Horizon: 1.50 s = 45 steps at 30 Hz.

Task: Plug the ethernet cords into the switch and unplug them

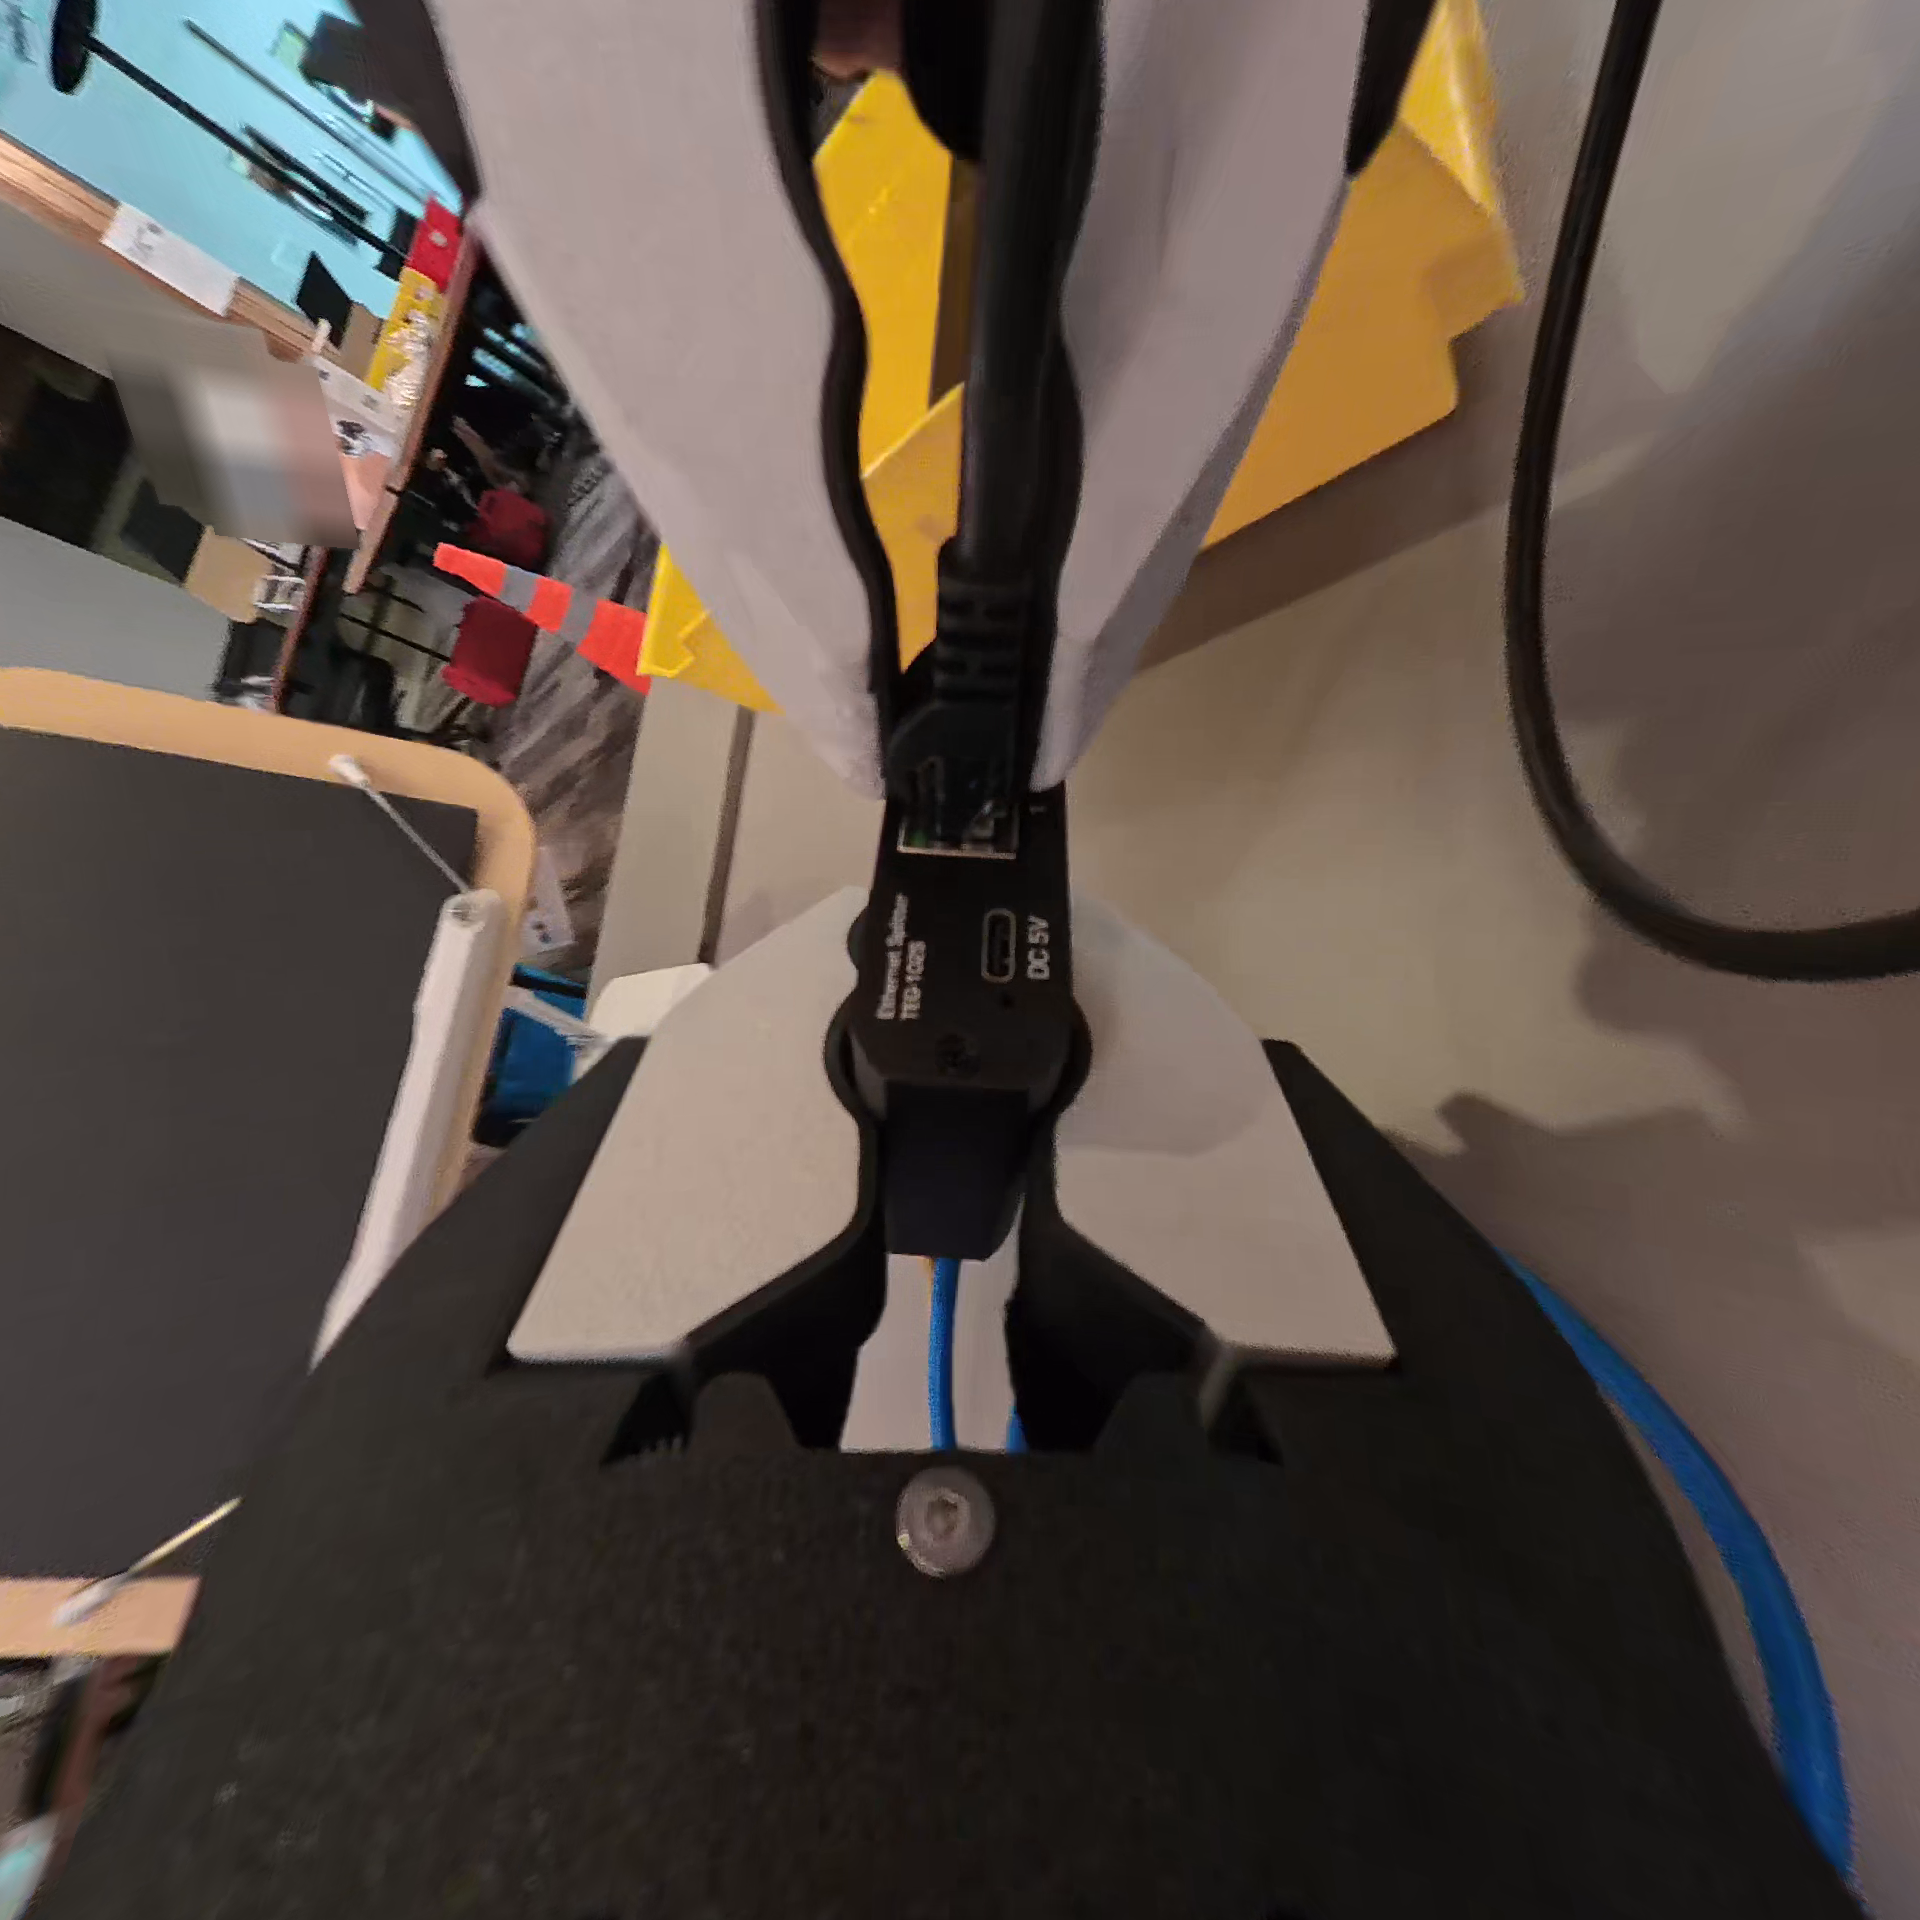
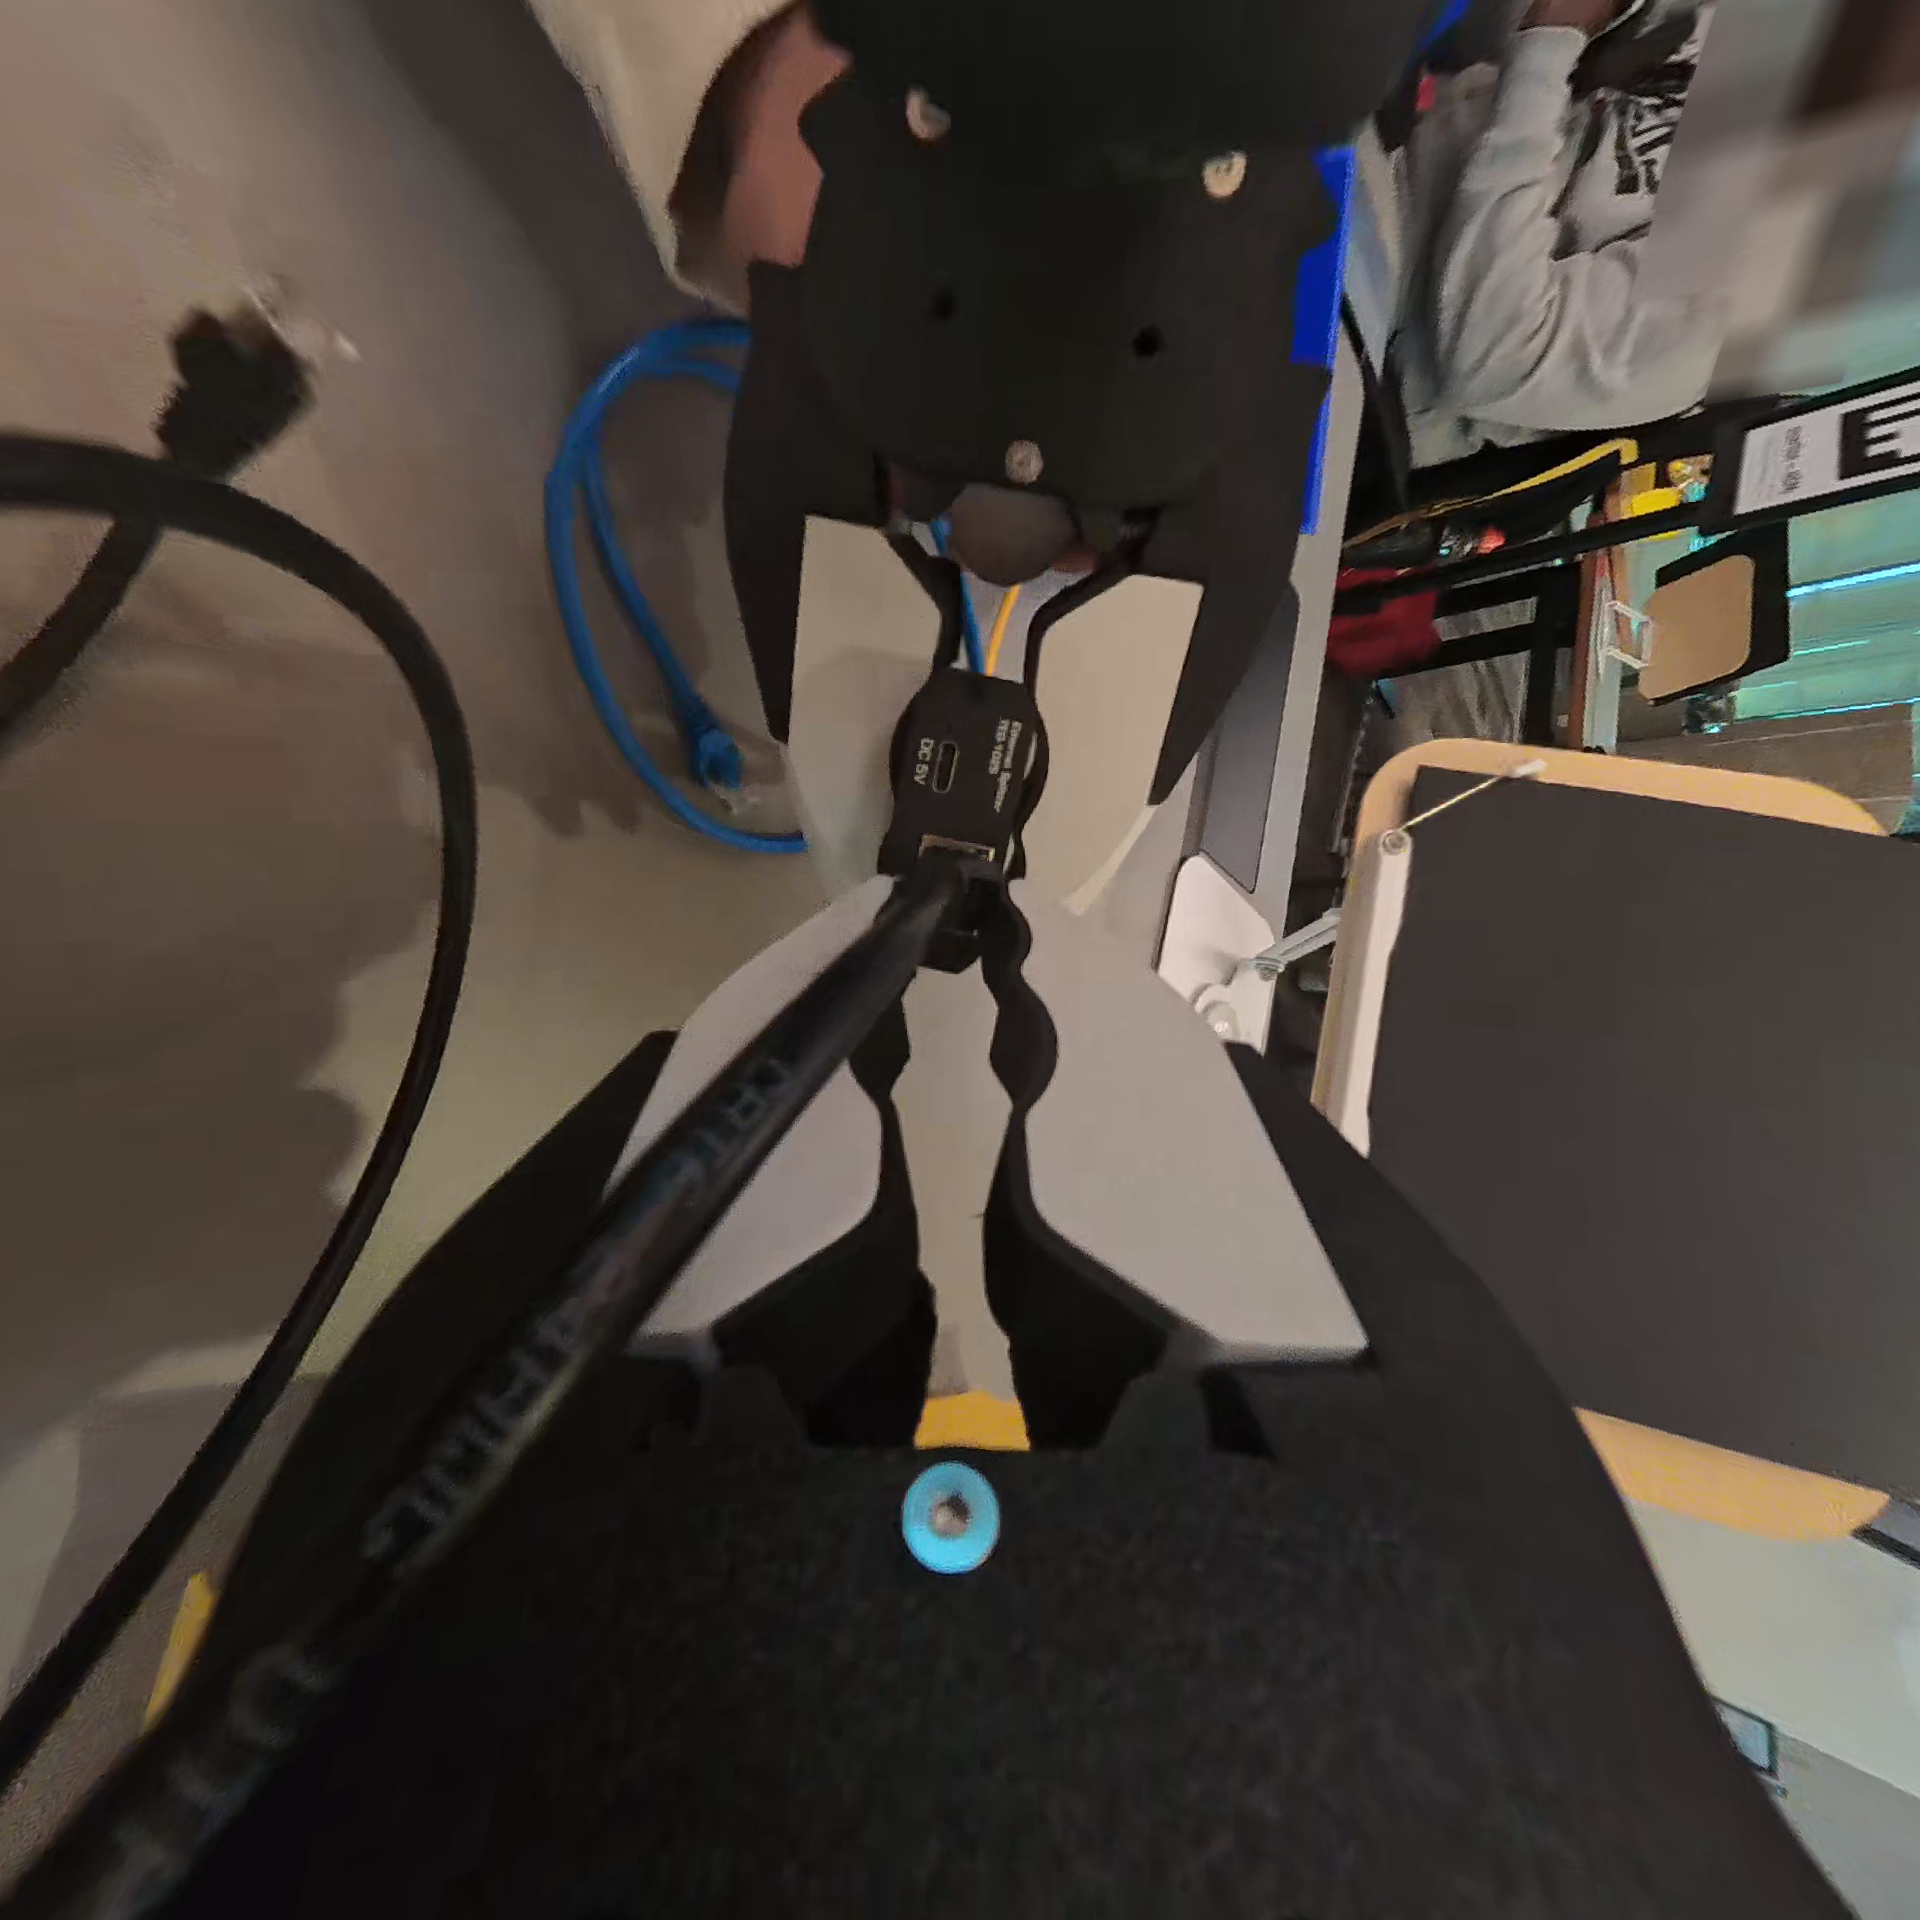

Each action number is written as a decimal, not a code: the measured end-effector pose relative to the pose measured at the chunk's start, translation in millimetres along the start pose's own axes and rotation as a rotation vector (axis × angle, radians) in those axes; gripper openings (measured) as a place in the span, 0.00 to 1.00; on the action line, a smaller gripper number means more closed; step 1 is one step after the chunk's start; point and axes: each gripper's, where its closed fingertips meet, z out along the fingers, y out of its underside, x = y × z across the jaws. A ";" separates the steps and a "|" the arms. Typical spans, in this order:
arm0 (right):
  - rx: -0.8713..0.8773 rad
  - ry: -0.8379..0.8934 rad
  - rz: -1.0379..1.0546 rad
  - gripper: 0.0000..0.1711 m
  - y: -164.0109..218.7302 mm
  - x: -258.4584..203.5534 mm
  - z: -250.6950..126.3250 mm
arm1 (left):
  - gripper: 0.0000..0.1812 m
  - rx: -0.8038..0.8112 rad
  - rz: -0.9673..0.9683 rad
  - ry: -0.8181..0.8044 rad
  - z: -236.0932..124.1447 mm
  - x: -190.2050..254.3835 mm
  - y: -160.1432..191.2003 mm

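My left fingers (image 1: 956, 1081) clamp the small black switch (image 1: 961, 977) just above the table (image 1: 1455, 831); only this view shows the yellow parts (image 1: 1382, 343) beyond. My right fingers (image 2: 961, 925) pinch the black cord's plug (image 2: 951, 904), seated in the switch's port. Only the right view shows the blue cord's loose plug (image 2: 717, 753) lying left of my fingers.

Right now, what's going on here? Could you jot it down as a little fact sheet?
left gripper: shut on the switch
switch: small black box, held above the table
right gripper: shut on the black cord's plug
black cord: plug at the switch's port; fully seated or not, cannot tell
blue cord: lying loose on the table, free plug unplugged
table: beige surface
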 end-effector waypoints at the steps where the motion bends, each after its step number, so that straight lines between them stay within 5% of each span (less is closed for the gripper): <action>1: 0.026 0.025 -0.003 0.07 -1.1 0.3 1.5 | 0.15 0.013 -0.034 0.018 -0.2 1.2 0.9; 6: 0.111 -0.009 0.053 0.08 -5.2 -8.8 4.1 | 0.15 0.037 -0.059 0.088 0.5 15.6 1.3; 12: 0.138 0.038 0.004 0.10 -10.5 -16.5 -1.0 | 0.14 -0.056 0.116 -0.095 -5.1 8.1 1.5; 36: 0.065 0.030 0.066 0.08 -0.9 -25.0 2.1 | 0.16 -0.135 0.083 -0.169 -0.4 10.5 8.3; 43: 0.109 0.054 0.313 0.11 -1.3 -15.6 -0.6 | 0.14 -0.115 0.092 -0.256 -2.0 0.7 8.4; 45: 0.030 0.030 0.472 0.20 12.7 -15.2 -6.8 | 0.14 -0.122 0.146 -0.308 -6.0 -0.4 6.3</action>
